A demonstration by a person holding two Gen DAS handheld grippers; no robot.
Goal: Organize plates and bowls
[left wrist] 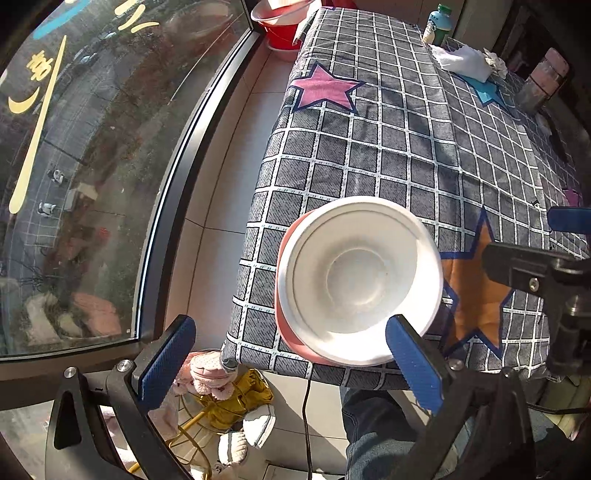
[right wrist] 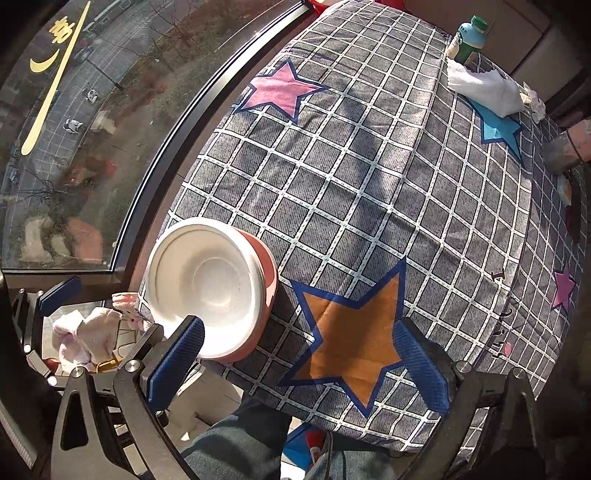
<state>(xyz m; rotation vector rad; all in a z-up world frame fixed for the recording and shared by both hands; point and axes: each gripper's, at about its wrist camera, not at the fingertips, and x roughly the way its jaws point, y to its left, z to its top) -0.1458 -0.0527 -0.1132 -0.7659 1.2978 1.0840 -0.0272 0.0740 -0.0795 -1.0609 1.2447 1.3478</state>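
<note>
Left tongs (left wrist: 291, 363) are seen spread wide apart, nothing between the blue pads (left wrist: 413, 365), pointing down over the near left corner of the surface (left wrist: 369, 147). Right tongs (right wrist: 299, 363) are likewise spread wide, empty, held over the orange star (right wrist: 351, 332) printed on the cloth. A person's jeans-clad leg (right wrist: 240, 443) is seen below the near edge.

A white bowl (left wrist: 360, 280) is nested in a pink bowl (left wrist: 291, 341); the stack is set at the near left corner of the surface, just beside the orange star, touched by neither tongs. In the left wrist view the right pad overlaps the white rim, but contact cannot be told. The right tongs' black frame (left wrist: 535, 280) is seen at the right edge of the left view.

Under the corner, pink fluffy slippers (left wrist: 210, 373) and a yellow wire item (left wrist: 229, 406) are seen on the floor.

Farther off, a pink star (right wrist: 280, 90) and a blue star (right wrist: 498, 129) are printed on the grey checked cloth. At the far end, a white rag (right wrist: 484, 86) and a green-capped bottle (right wrist: 467, 38) are placed, with a grey and pink jar (left wrist: 541, 81) to the right. A red bucket (left wrist: 282, 35) sits past the far left corner. A window (left wrist: 92, 147) runs along the left.
</note>
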